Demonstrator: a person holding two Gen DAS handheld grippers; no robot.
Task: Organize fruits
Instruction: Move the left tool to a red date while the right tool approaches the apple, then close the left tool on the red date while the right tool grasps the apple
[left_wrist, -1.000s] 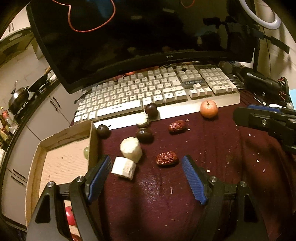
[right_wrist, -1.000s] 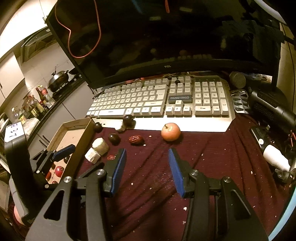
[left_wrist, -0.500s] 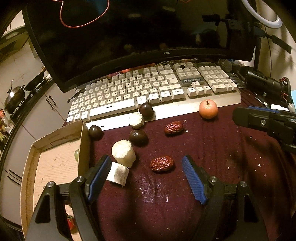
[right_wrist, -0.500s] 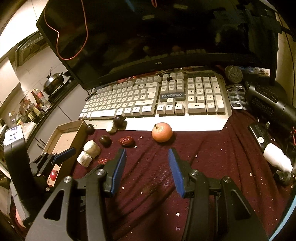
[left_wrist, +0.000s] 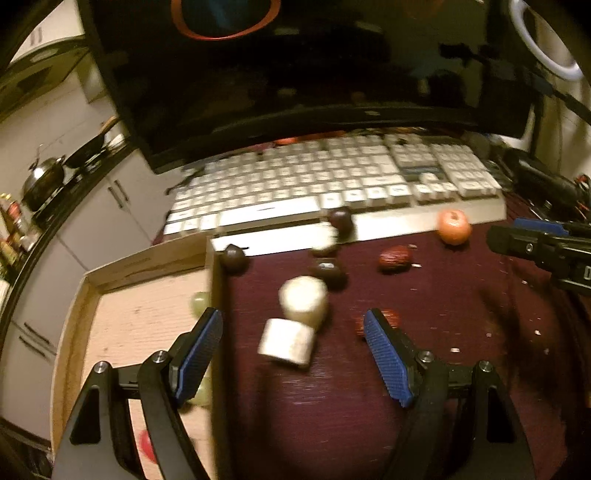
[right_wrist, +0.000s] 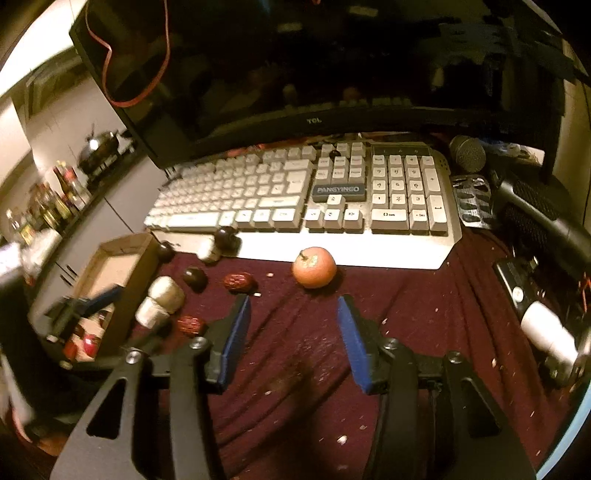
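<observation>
In the left wrist view, the left gripper (left_wrist: 293, 345) is hanging wide apart with nothing pinched, a pale cut chunk (left_wrist: 287, 342) lying between its blue pads, a red date (left_wrist: 389, 320) just behind its right pad and the cardboard box (left_wrist: 110, 273) under its left pad (this view is blurred). In the right wrist view, the right gripper (right_wrist: 293, 332) is spreading its jaws, which have just been opening over bare maroon cloth (right_wrist: 406, 295), with the small apple (right_wrist: 314, 267) sitting just ahead of its tips, untouched, before the keyboard (right_wrist: 295, 192).
</observation>
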